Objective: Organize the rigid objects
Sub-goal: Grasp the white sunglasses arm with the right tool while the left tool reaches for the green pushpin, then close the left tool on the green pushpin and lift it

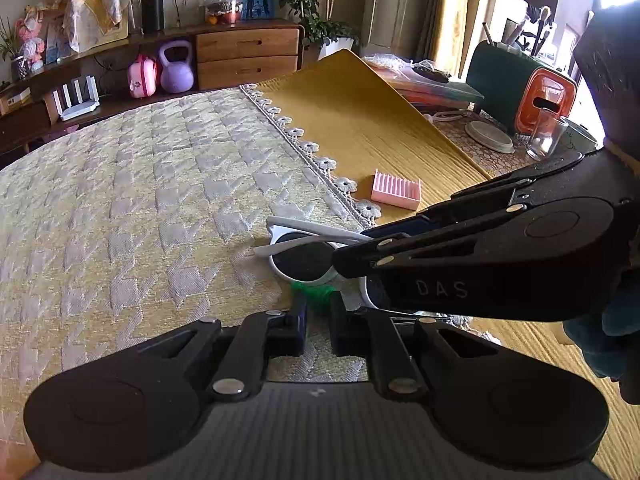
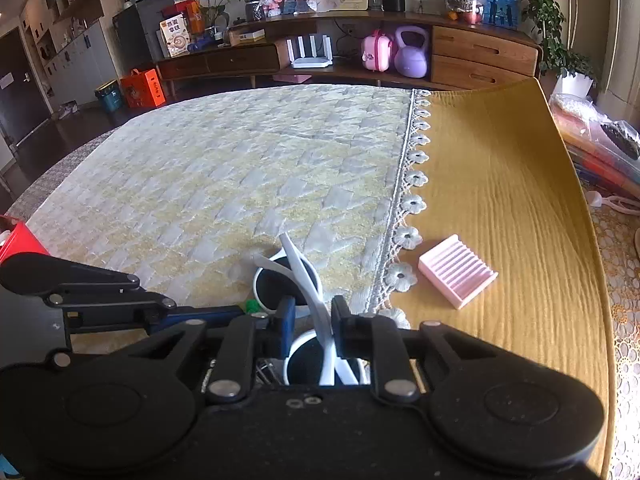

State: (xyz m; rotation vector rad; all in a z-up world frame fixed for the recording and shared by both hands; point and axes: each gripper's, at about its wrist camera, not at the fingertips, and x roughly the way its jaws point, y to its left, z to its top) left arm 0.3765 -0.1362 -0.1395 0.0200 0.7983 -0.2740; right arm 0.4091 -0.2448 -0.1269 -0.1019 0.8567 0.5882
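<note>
Sunglasses and ridged tray on a cloth-covered table, 2 grippers at the near edge

The sunglasses [image 2: 298, 280] lie on the quilted cloth [image 2: 224, 184], just left of its lace edge; the ridged tray [image 2: 458, 276] sits right of that edge on the plain cloth [image 2: 504, 184]. The right gripper [image 2: 313, 322] straddles a folded temple arm; the left gripper [image 1: 318, 310] sits beside it, left, a small object [image 1: 314, 292] between its fingers. A sideboard [image 2: 400, 40] stands behind.

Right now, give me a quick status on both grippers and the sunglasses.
Right gripper shut on the sunglasses arm. Left gripper shut on a small green thing beside them. Pink ridged tray lies apart, nothing blocking.
</note>
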